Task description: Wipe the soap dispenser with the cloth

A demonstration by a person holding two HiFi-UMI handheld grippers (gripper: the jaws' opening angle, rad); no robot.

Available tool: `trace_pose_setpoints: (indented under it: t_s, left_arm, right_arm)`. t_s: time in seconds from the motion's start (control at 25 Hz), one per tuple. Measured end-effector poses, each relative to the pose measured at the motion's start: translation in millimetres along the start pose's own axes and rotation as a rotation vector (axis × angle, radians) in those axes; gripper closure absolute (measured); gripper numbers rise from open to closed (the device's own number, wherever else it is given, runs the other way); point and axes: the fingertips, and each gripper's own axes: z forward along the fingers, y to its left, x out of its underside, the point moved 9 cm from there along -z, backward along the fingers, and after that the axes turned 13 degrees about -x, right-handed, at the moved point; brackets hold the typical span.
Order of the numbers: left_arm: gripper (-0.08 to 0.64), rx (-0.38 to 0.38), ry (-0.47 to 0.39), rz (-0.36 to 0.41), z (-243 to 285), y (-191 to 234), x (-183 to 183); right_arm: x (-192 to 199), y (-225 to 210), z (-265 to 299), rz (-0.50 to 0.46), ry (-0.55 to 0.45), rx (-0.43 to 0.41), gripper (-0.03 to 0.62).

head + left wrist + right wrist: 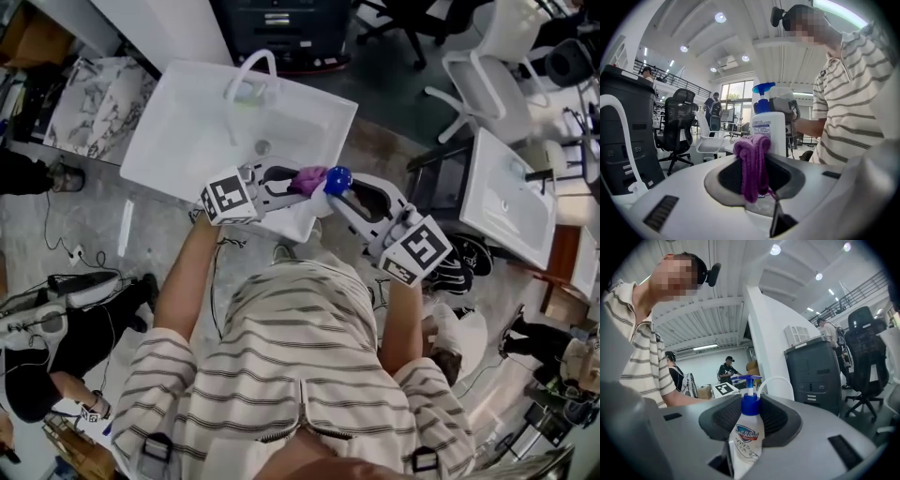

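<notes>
Far left in the head view I have the white sink (178, 141) with its curved white faucet (253, 67). My left claw (295, 182) reaches over the sink's near edge, clenched on a bunched purple knitted cloth (307, 180). In the left gripper view the cloth stands as a looped wad between the pads and hangs down into the gap. Right behind it is the soap dispenser (771, 131). On this side the bottle carries a white back label with a blue band and small print that I cannot read. The cloth is right up at the bottle, but I cannot tell whether they touch. The soap dispenser is a white plastic bottle with a blue collar and a blue pump head (337, 177). It is held in the air over the sink's front edge, between the two claws. My right claw (349, 193) is grasping it, with the pads on either side of the collar and shoulder. In the right gripper view the front label reads "Safeguard" on a blue and red shield, and the finer print below is too small to make out. The bottle's base is hidden down between the jaws. Further right a white office chair (478, 80) is cut off by the frame's edge.
</notes>
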Motion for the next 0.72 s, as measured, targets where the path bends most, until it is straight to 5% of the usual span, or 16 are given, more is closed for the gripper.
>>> trace_pose_setpoints:
  t_s: [0.44,0.72]
  left_arm:
    - [0.446,-0.081,-0.059,-0.062,-29.0,1.5,-1.3]
    - [0.446,-0.213,-0.112,-0.096,-39.4,2.5,-3.7]
  right_arm:
    - [-0.8,-13.0,5.4,0.018,-0.028,0.091,0.459]
    - [0.3,-23.8,14.1,-0.033,-0.001,0.218,0.46]
